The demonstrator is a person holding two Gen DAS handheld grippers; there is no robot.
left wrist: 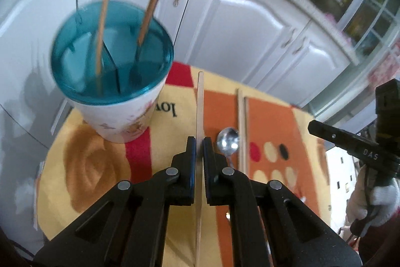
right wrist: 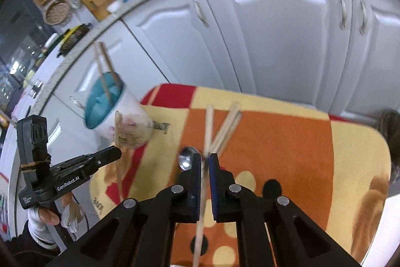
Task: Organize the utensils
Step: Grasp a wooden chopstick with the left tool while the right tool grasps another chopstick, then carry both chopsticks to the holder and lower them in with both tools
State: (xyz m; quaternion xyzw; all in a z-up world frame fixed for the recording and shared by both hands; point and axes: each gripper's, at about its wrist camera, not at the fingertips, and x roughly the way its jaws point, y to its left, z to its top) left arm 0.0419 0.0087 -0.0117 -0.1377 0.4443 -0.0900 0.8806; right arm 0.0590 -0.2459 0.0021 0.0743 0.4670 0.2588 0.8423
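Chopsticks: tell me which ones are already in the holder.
The two chopsticks standing in the teal-lined holder. The rest are either clamped in the left gripper and right gripper or lying on the mat.

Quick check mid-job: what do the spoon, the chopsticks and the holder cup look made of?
Spoon: polished metal, mirror glints. Chopsticks on the cloth: pale matte wood or bamboo, likely. Holder cup: white glossy body with printed flowers, ceramic or plastic, unclear; translucent teal insert looks plastic.

We see the bench under a patterned orange-yellow cloth; on it a white cup with teal insert, a metal spoon, loose chopsticks beside the spoon
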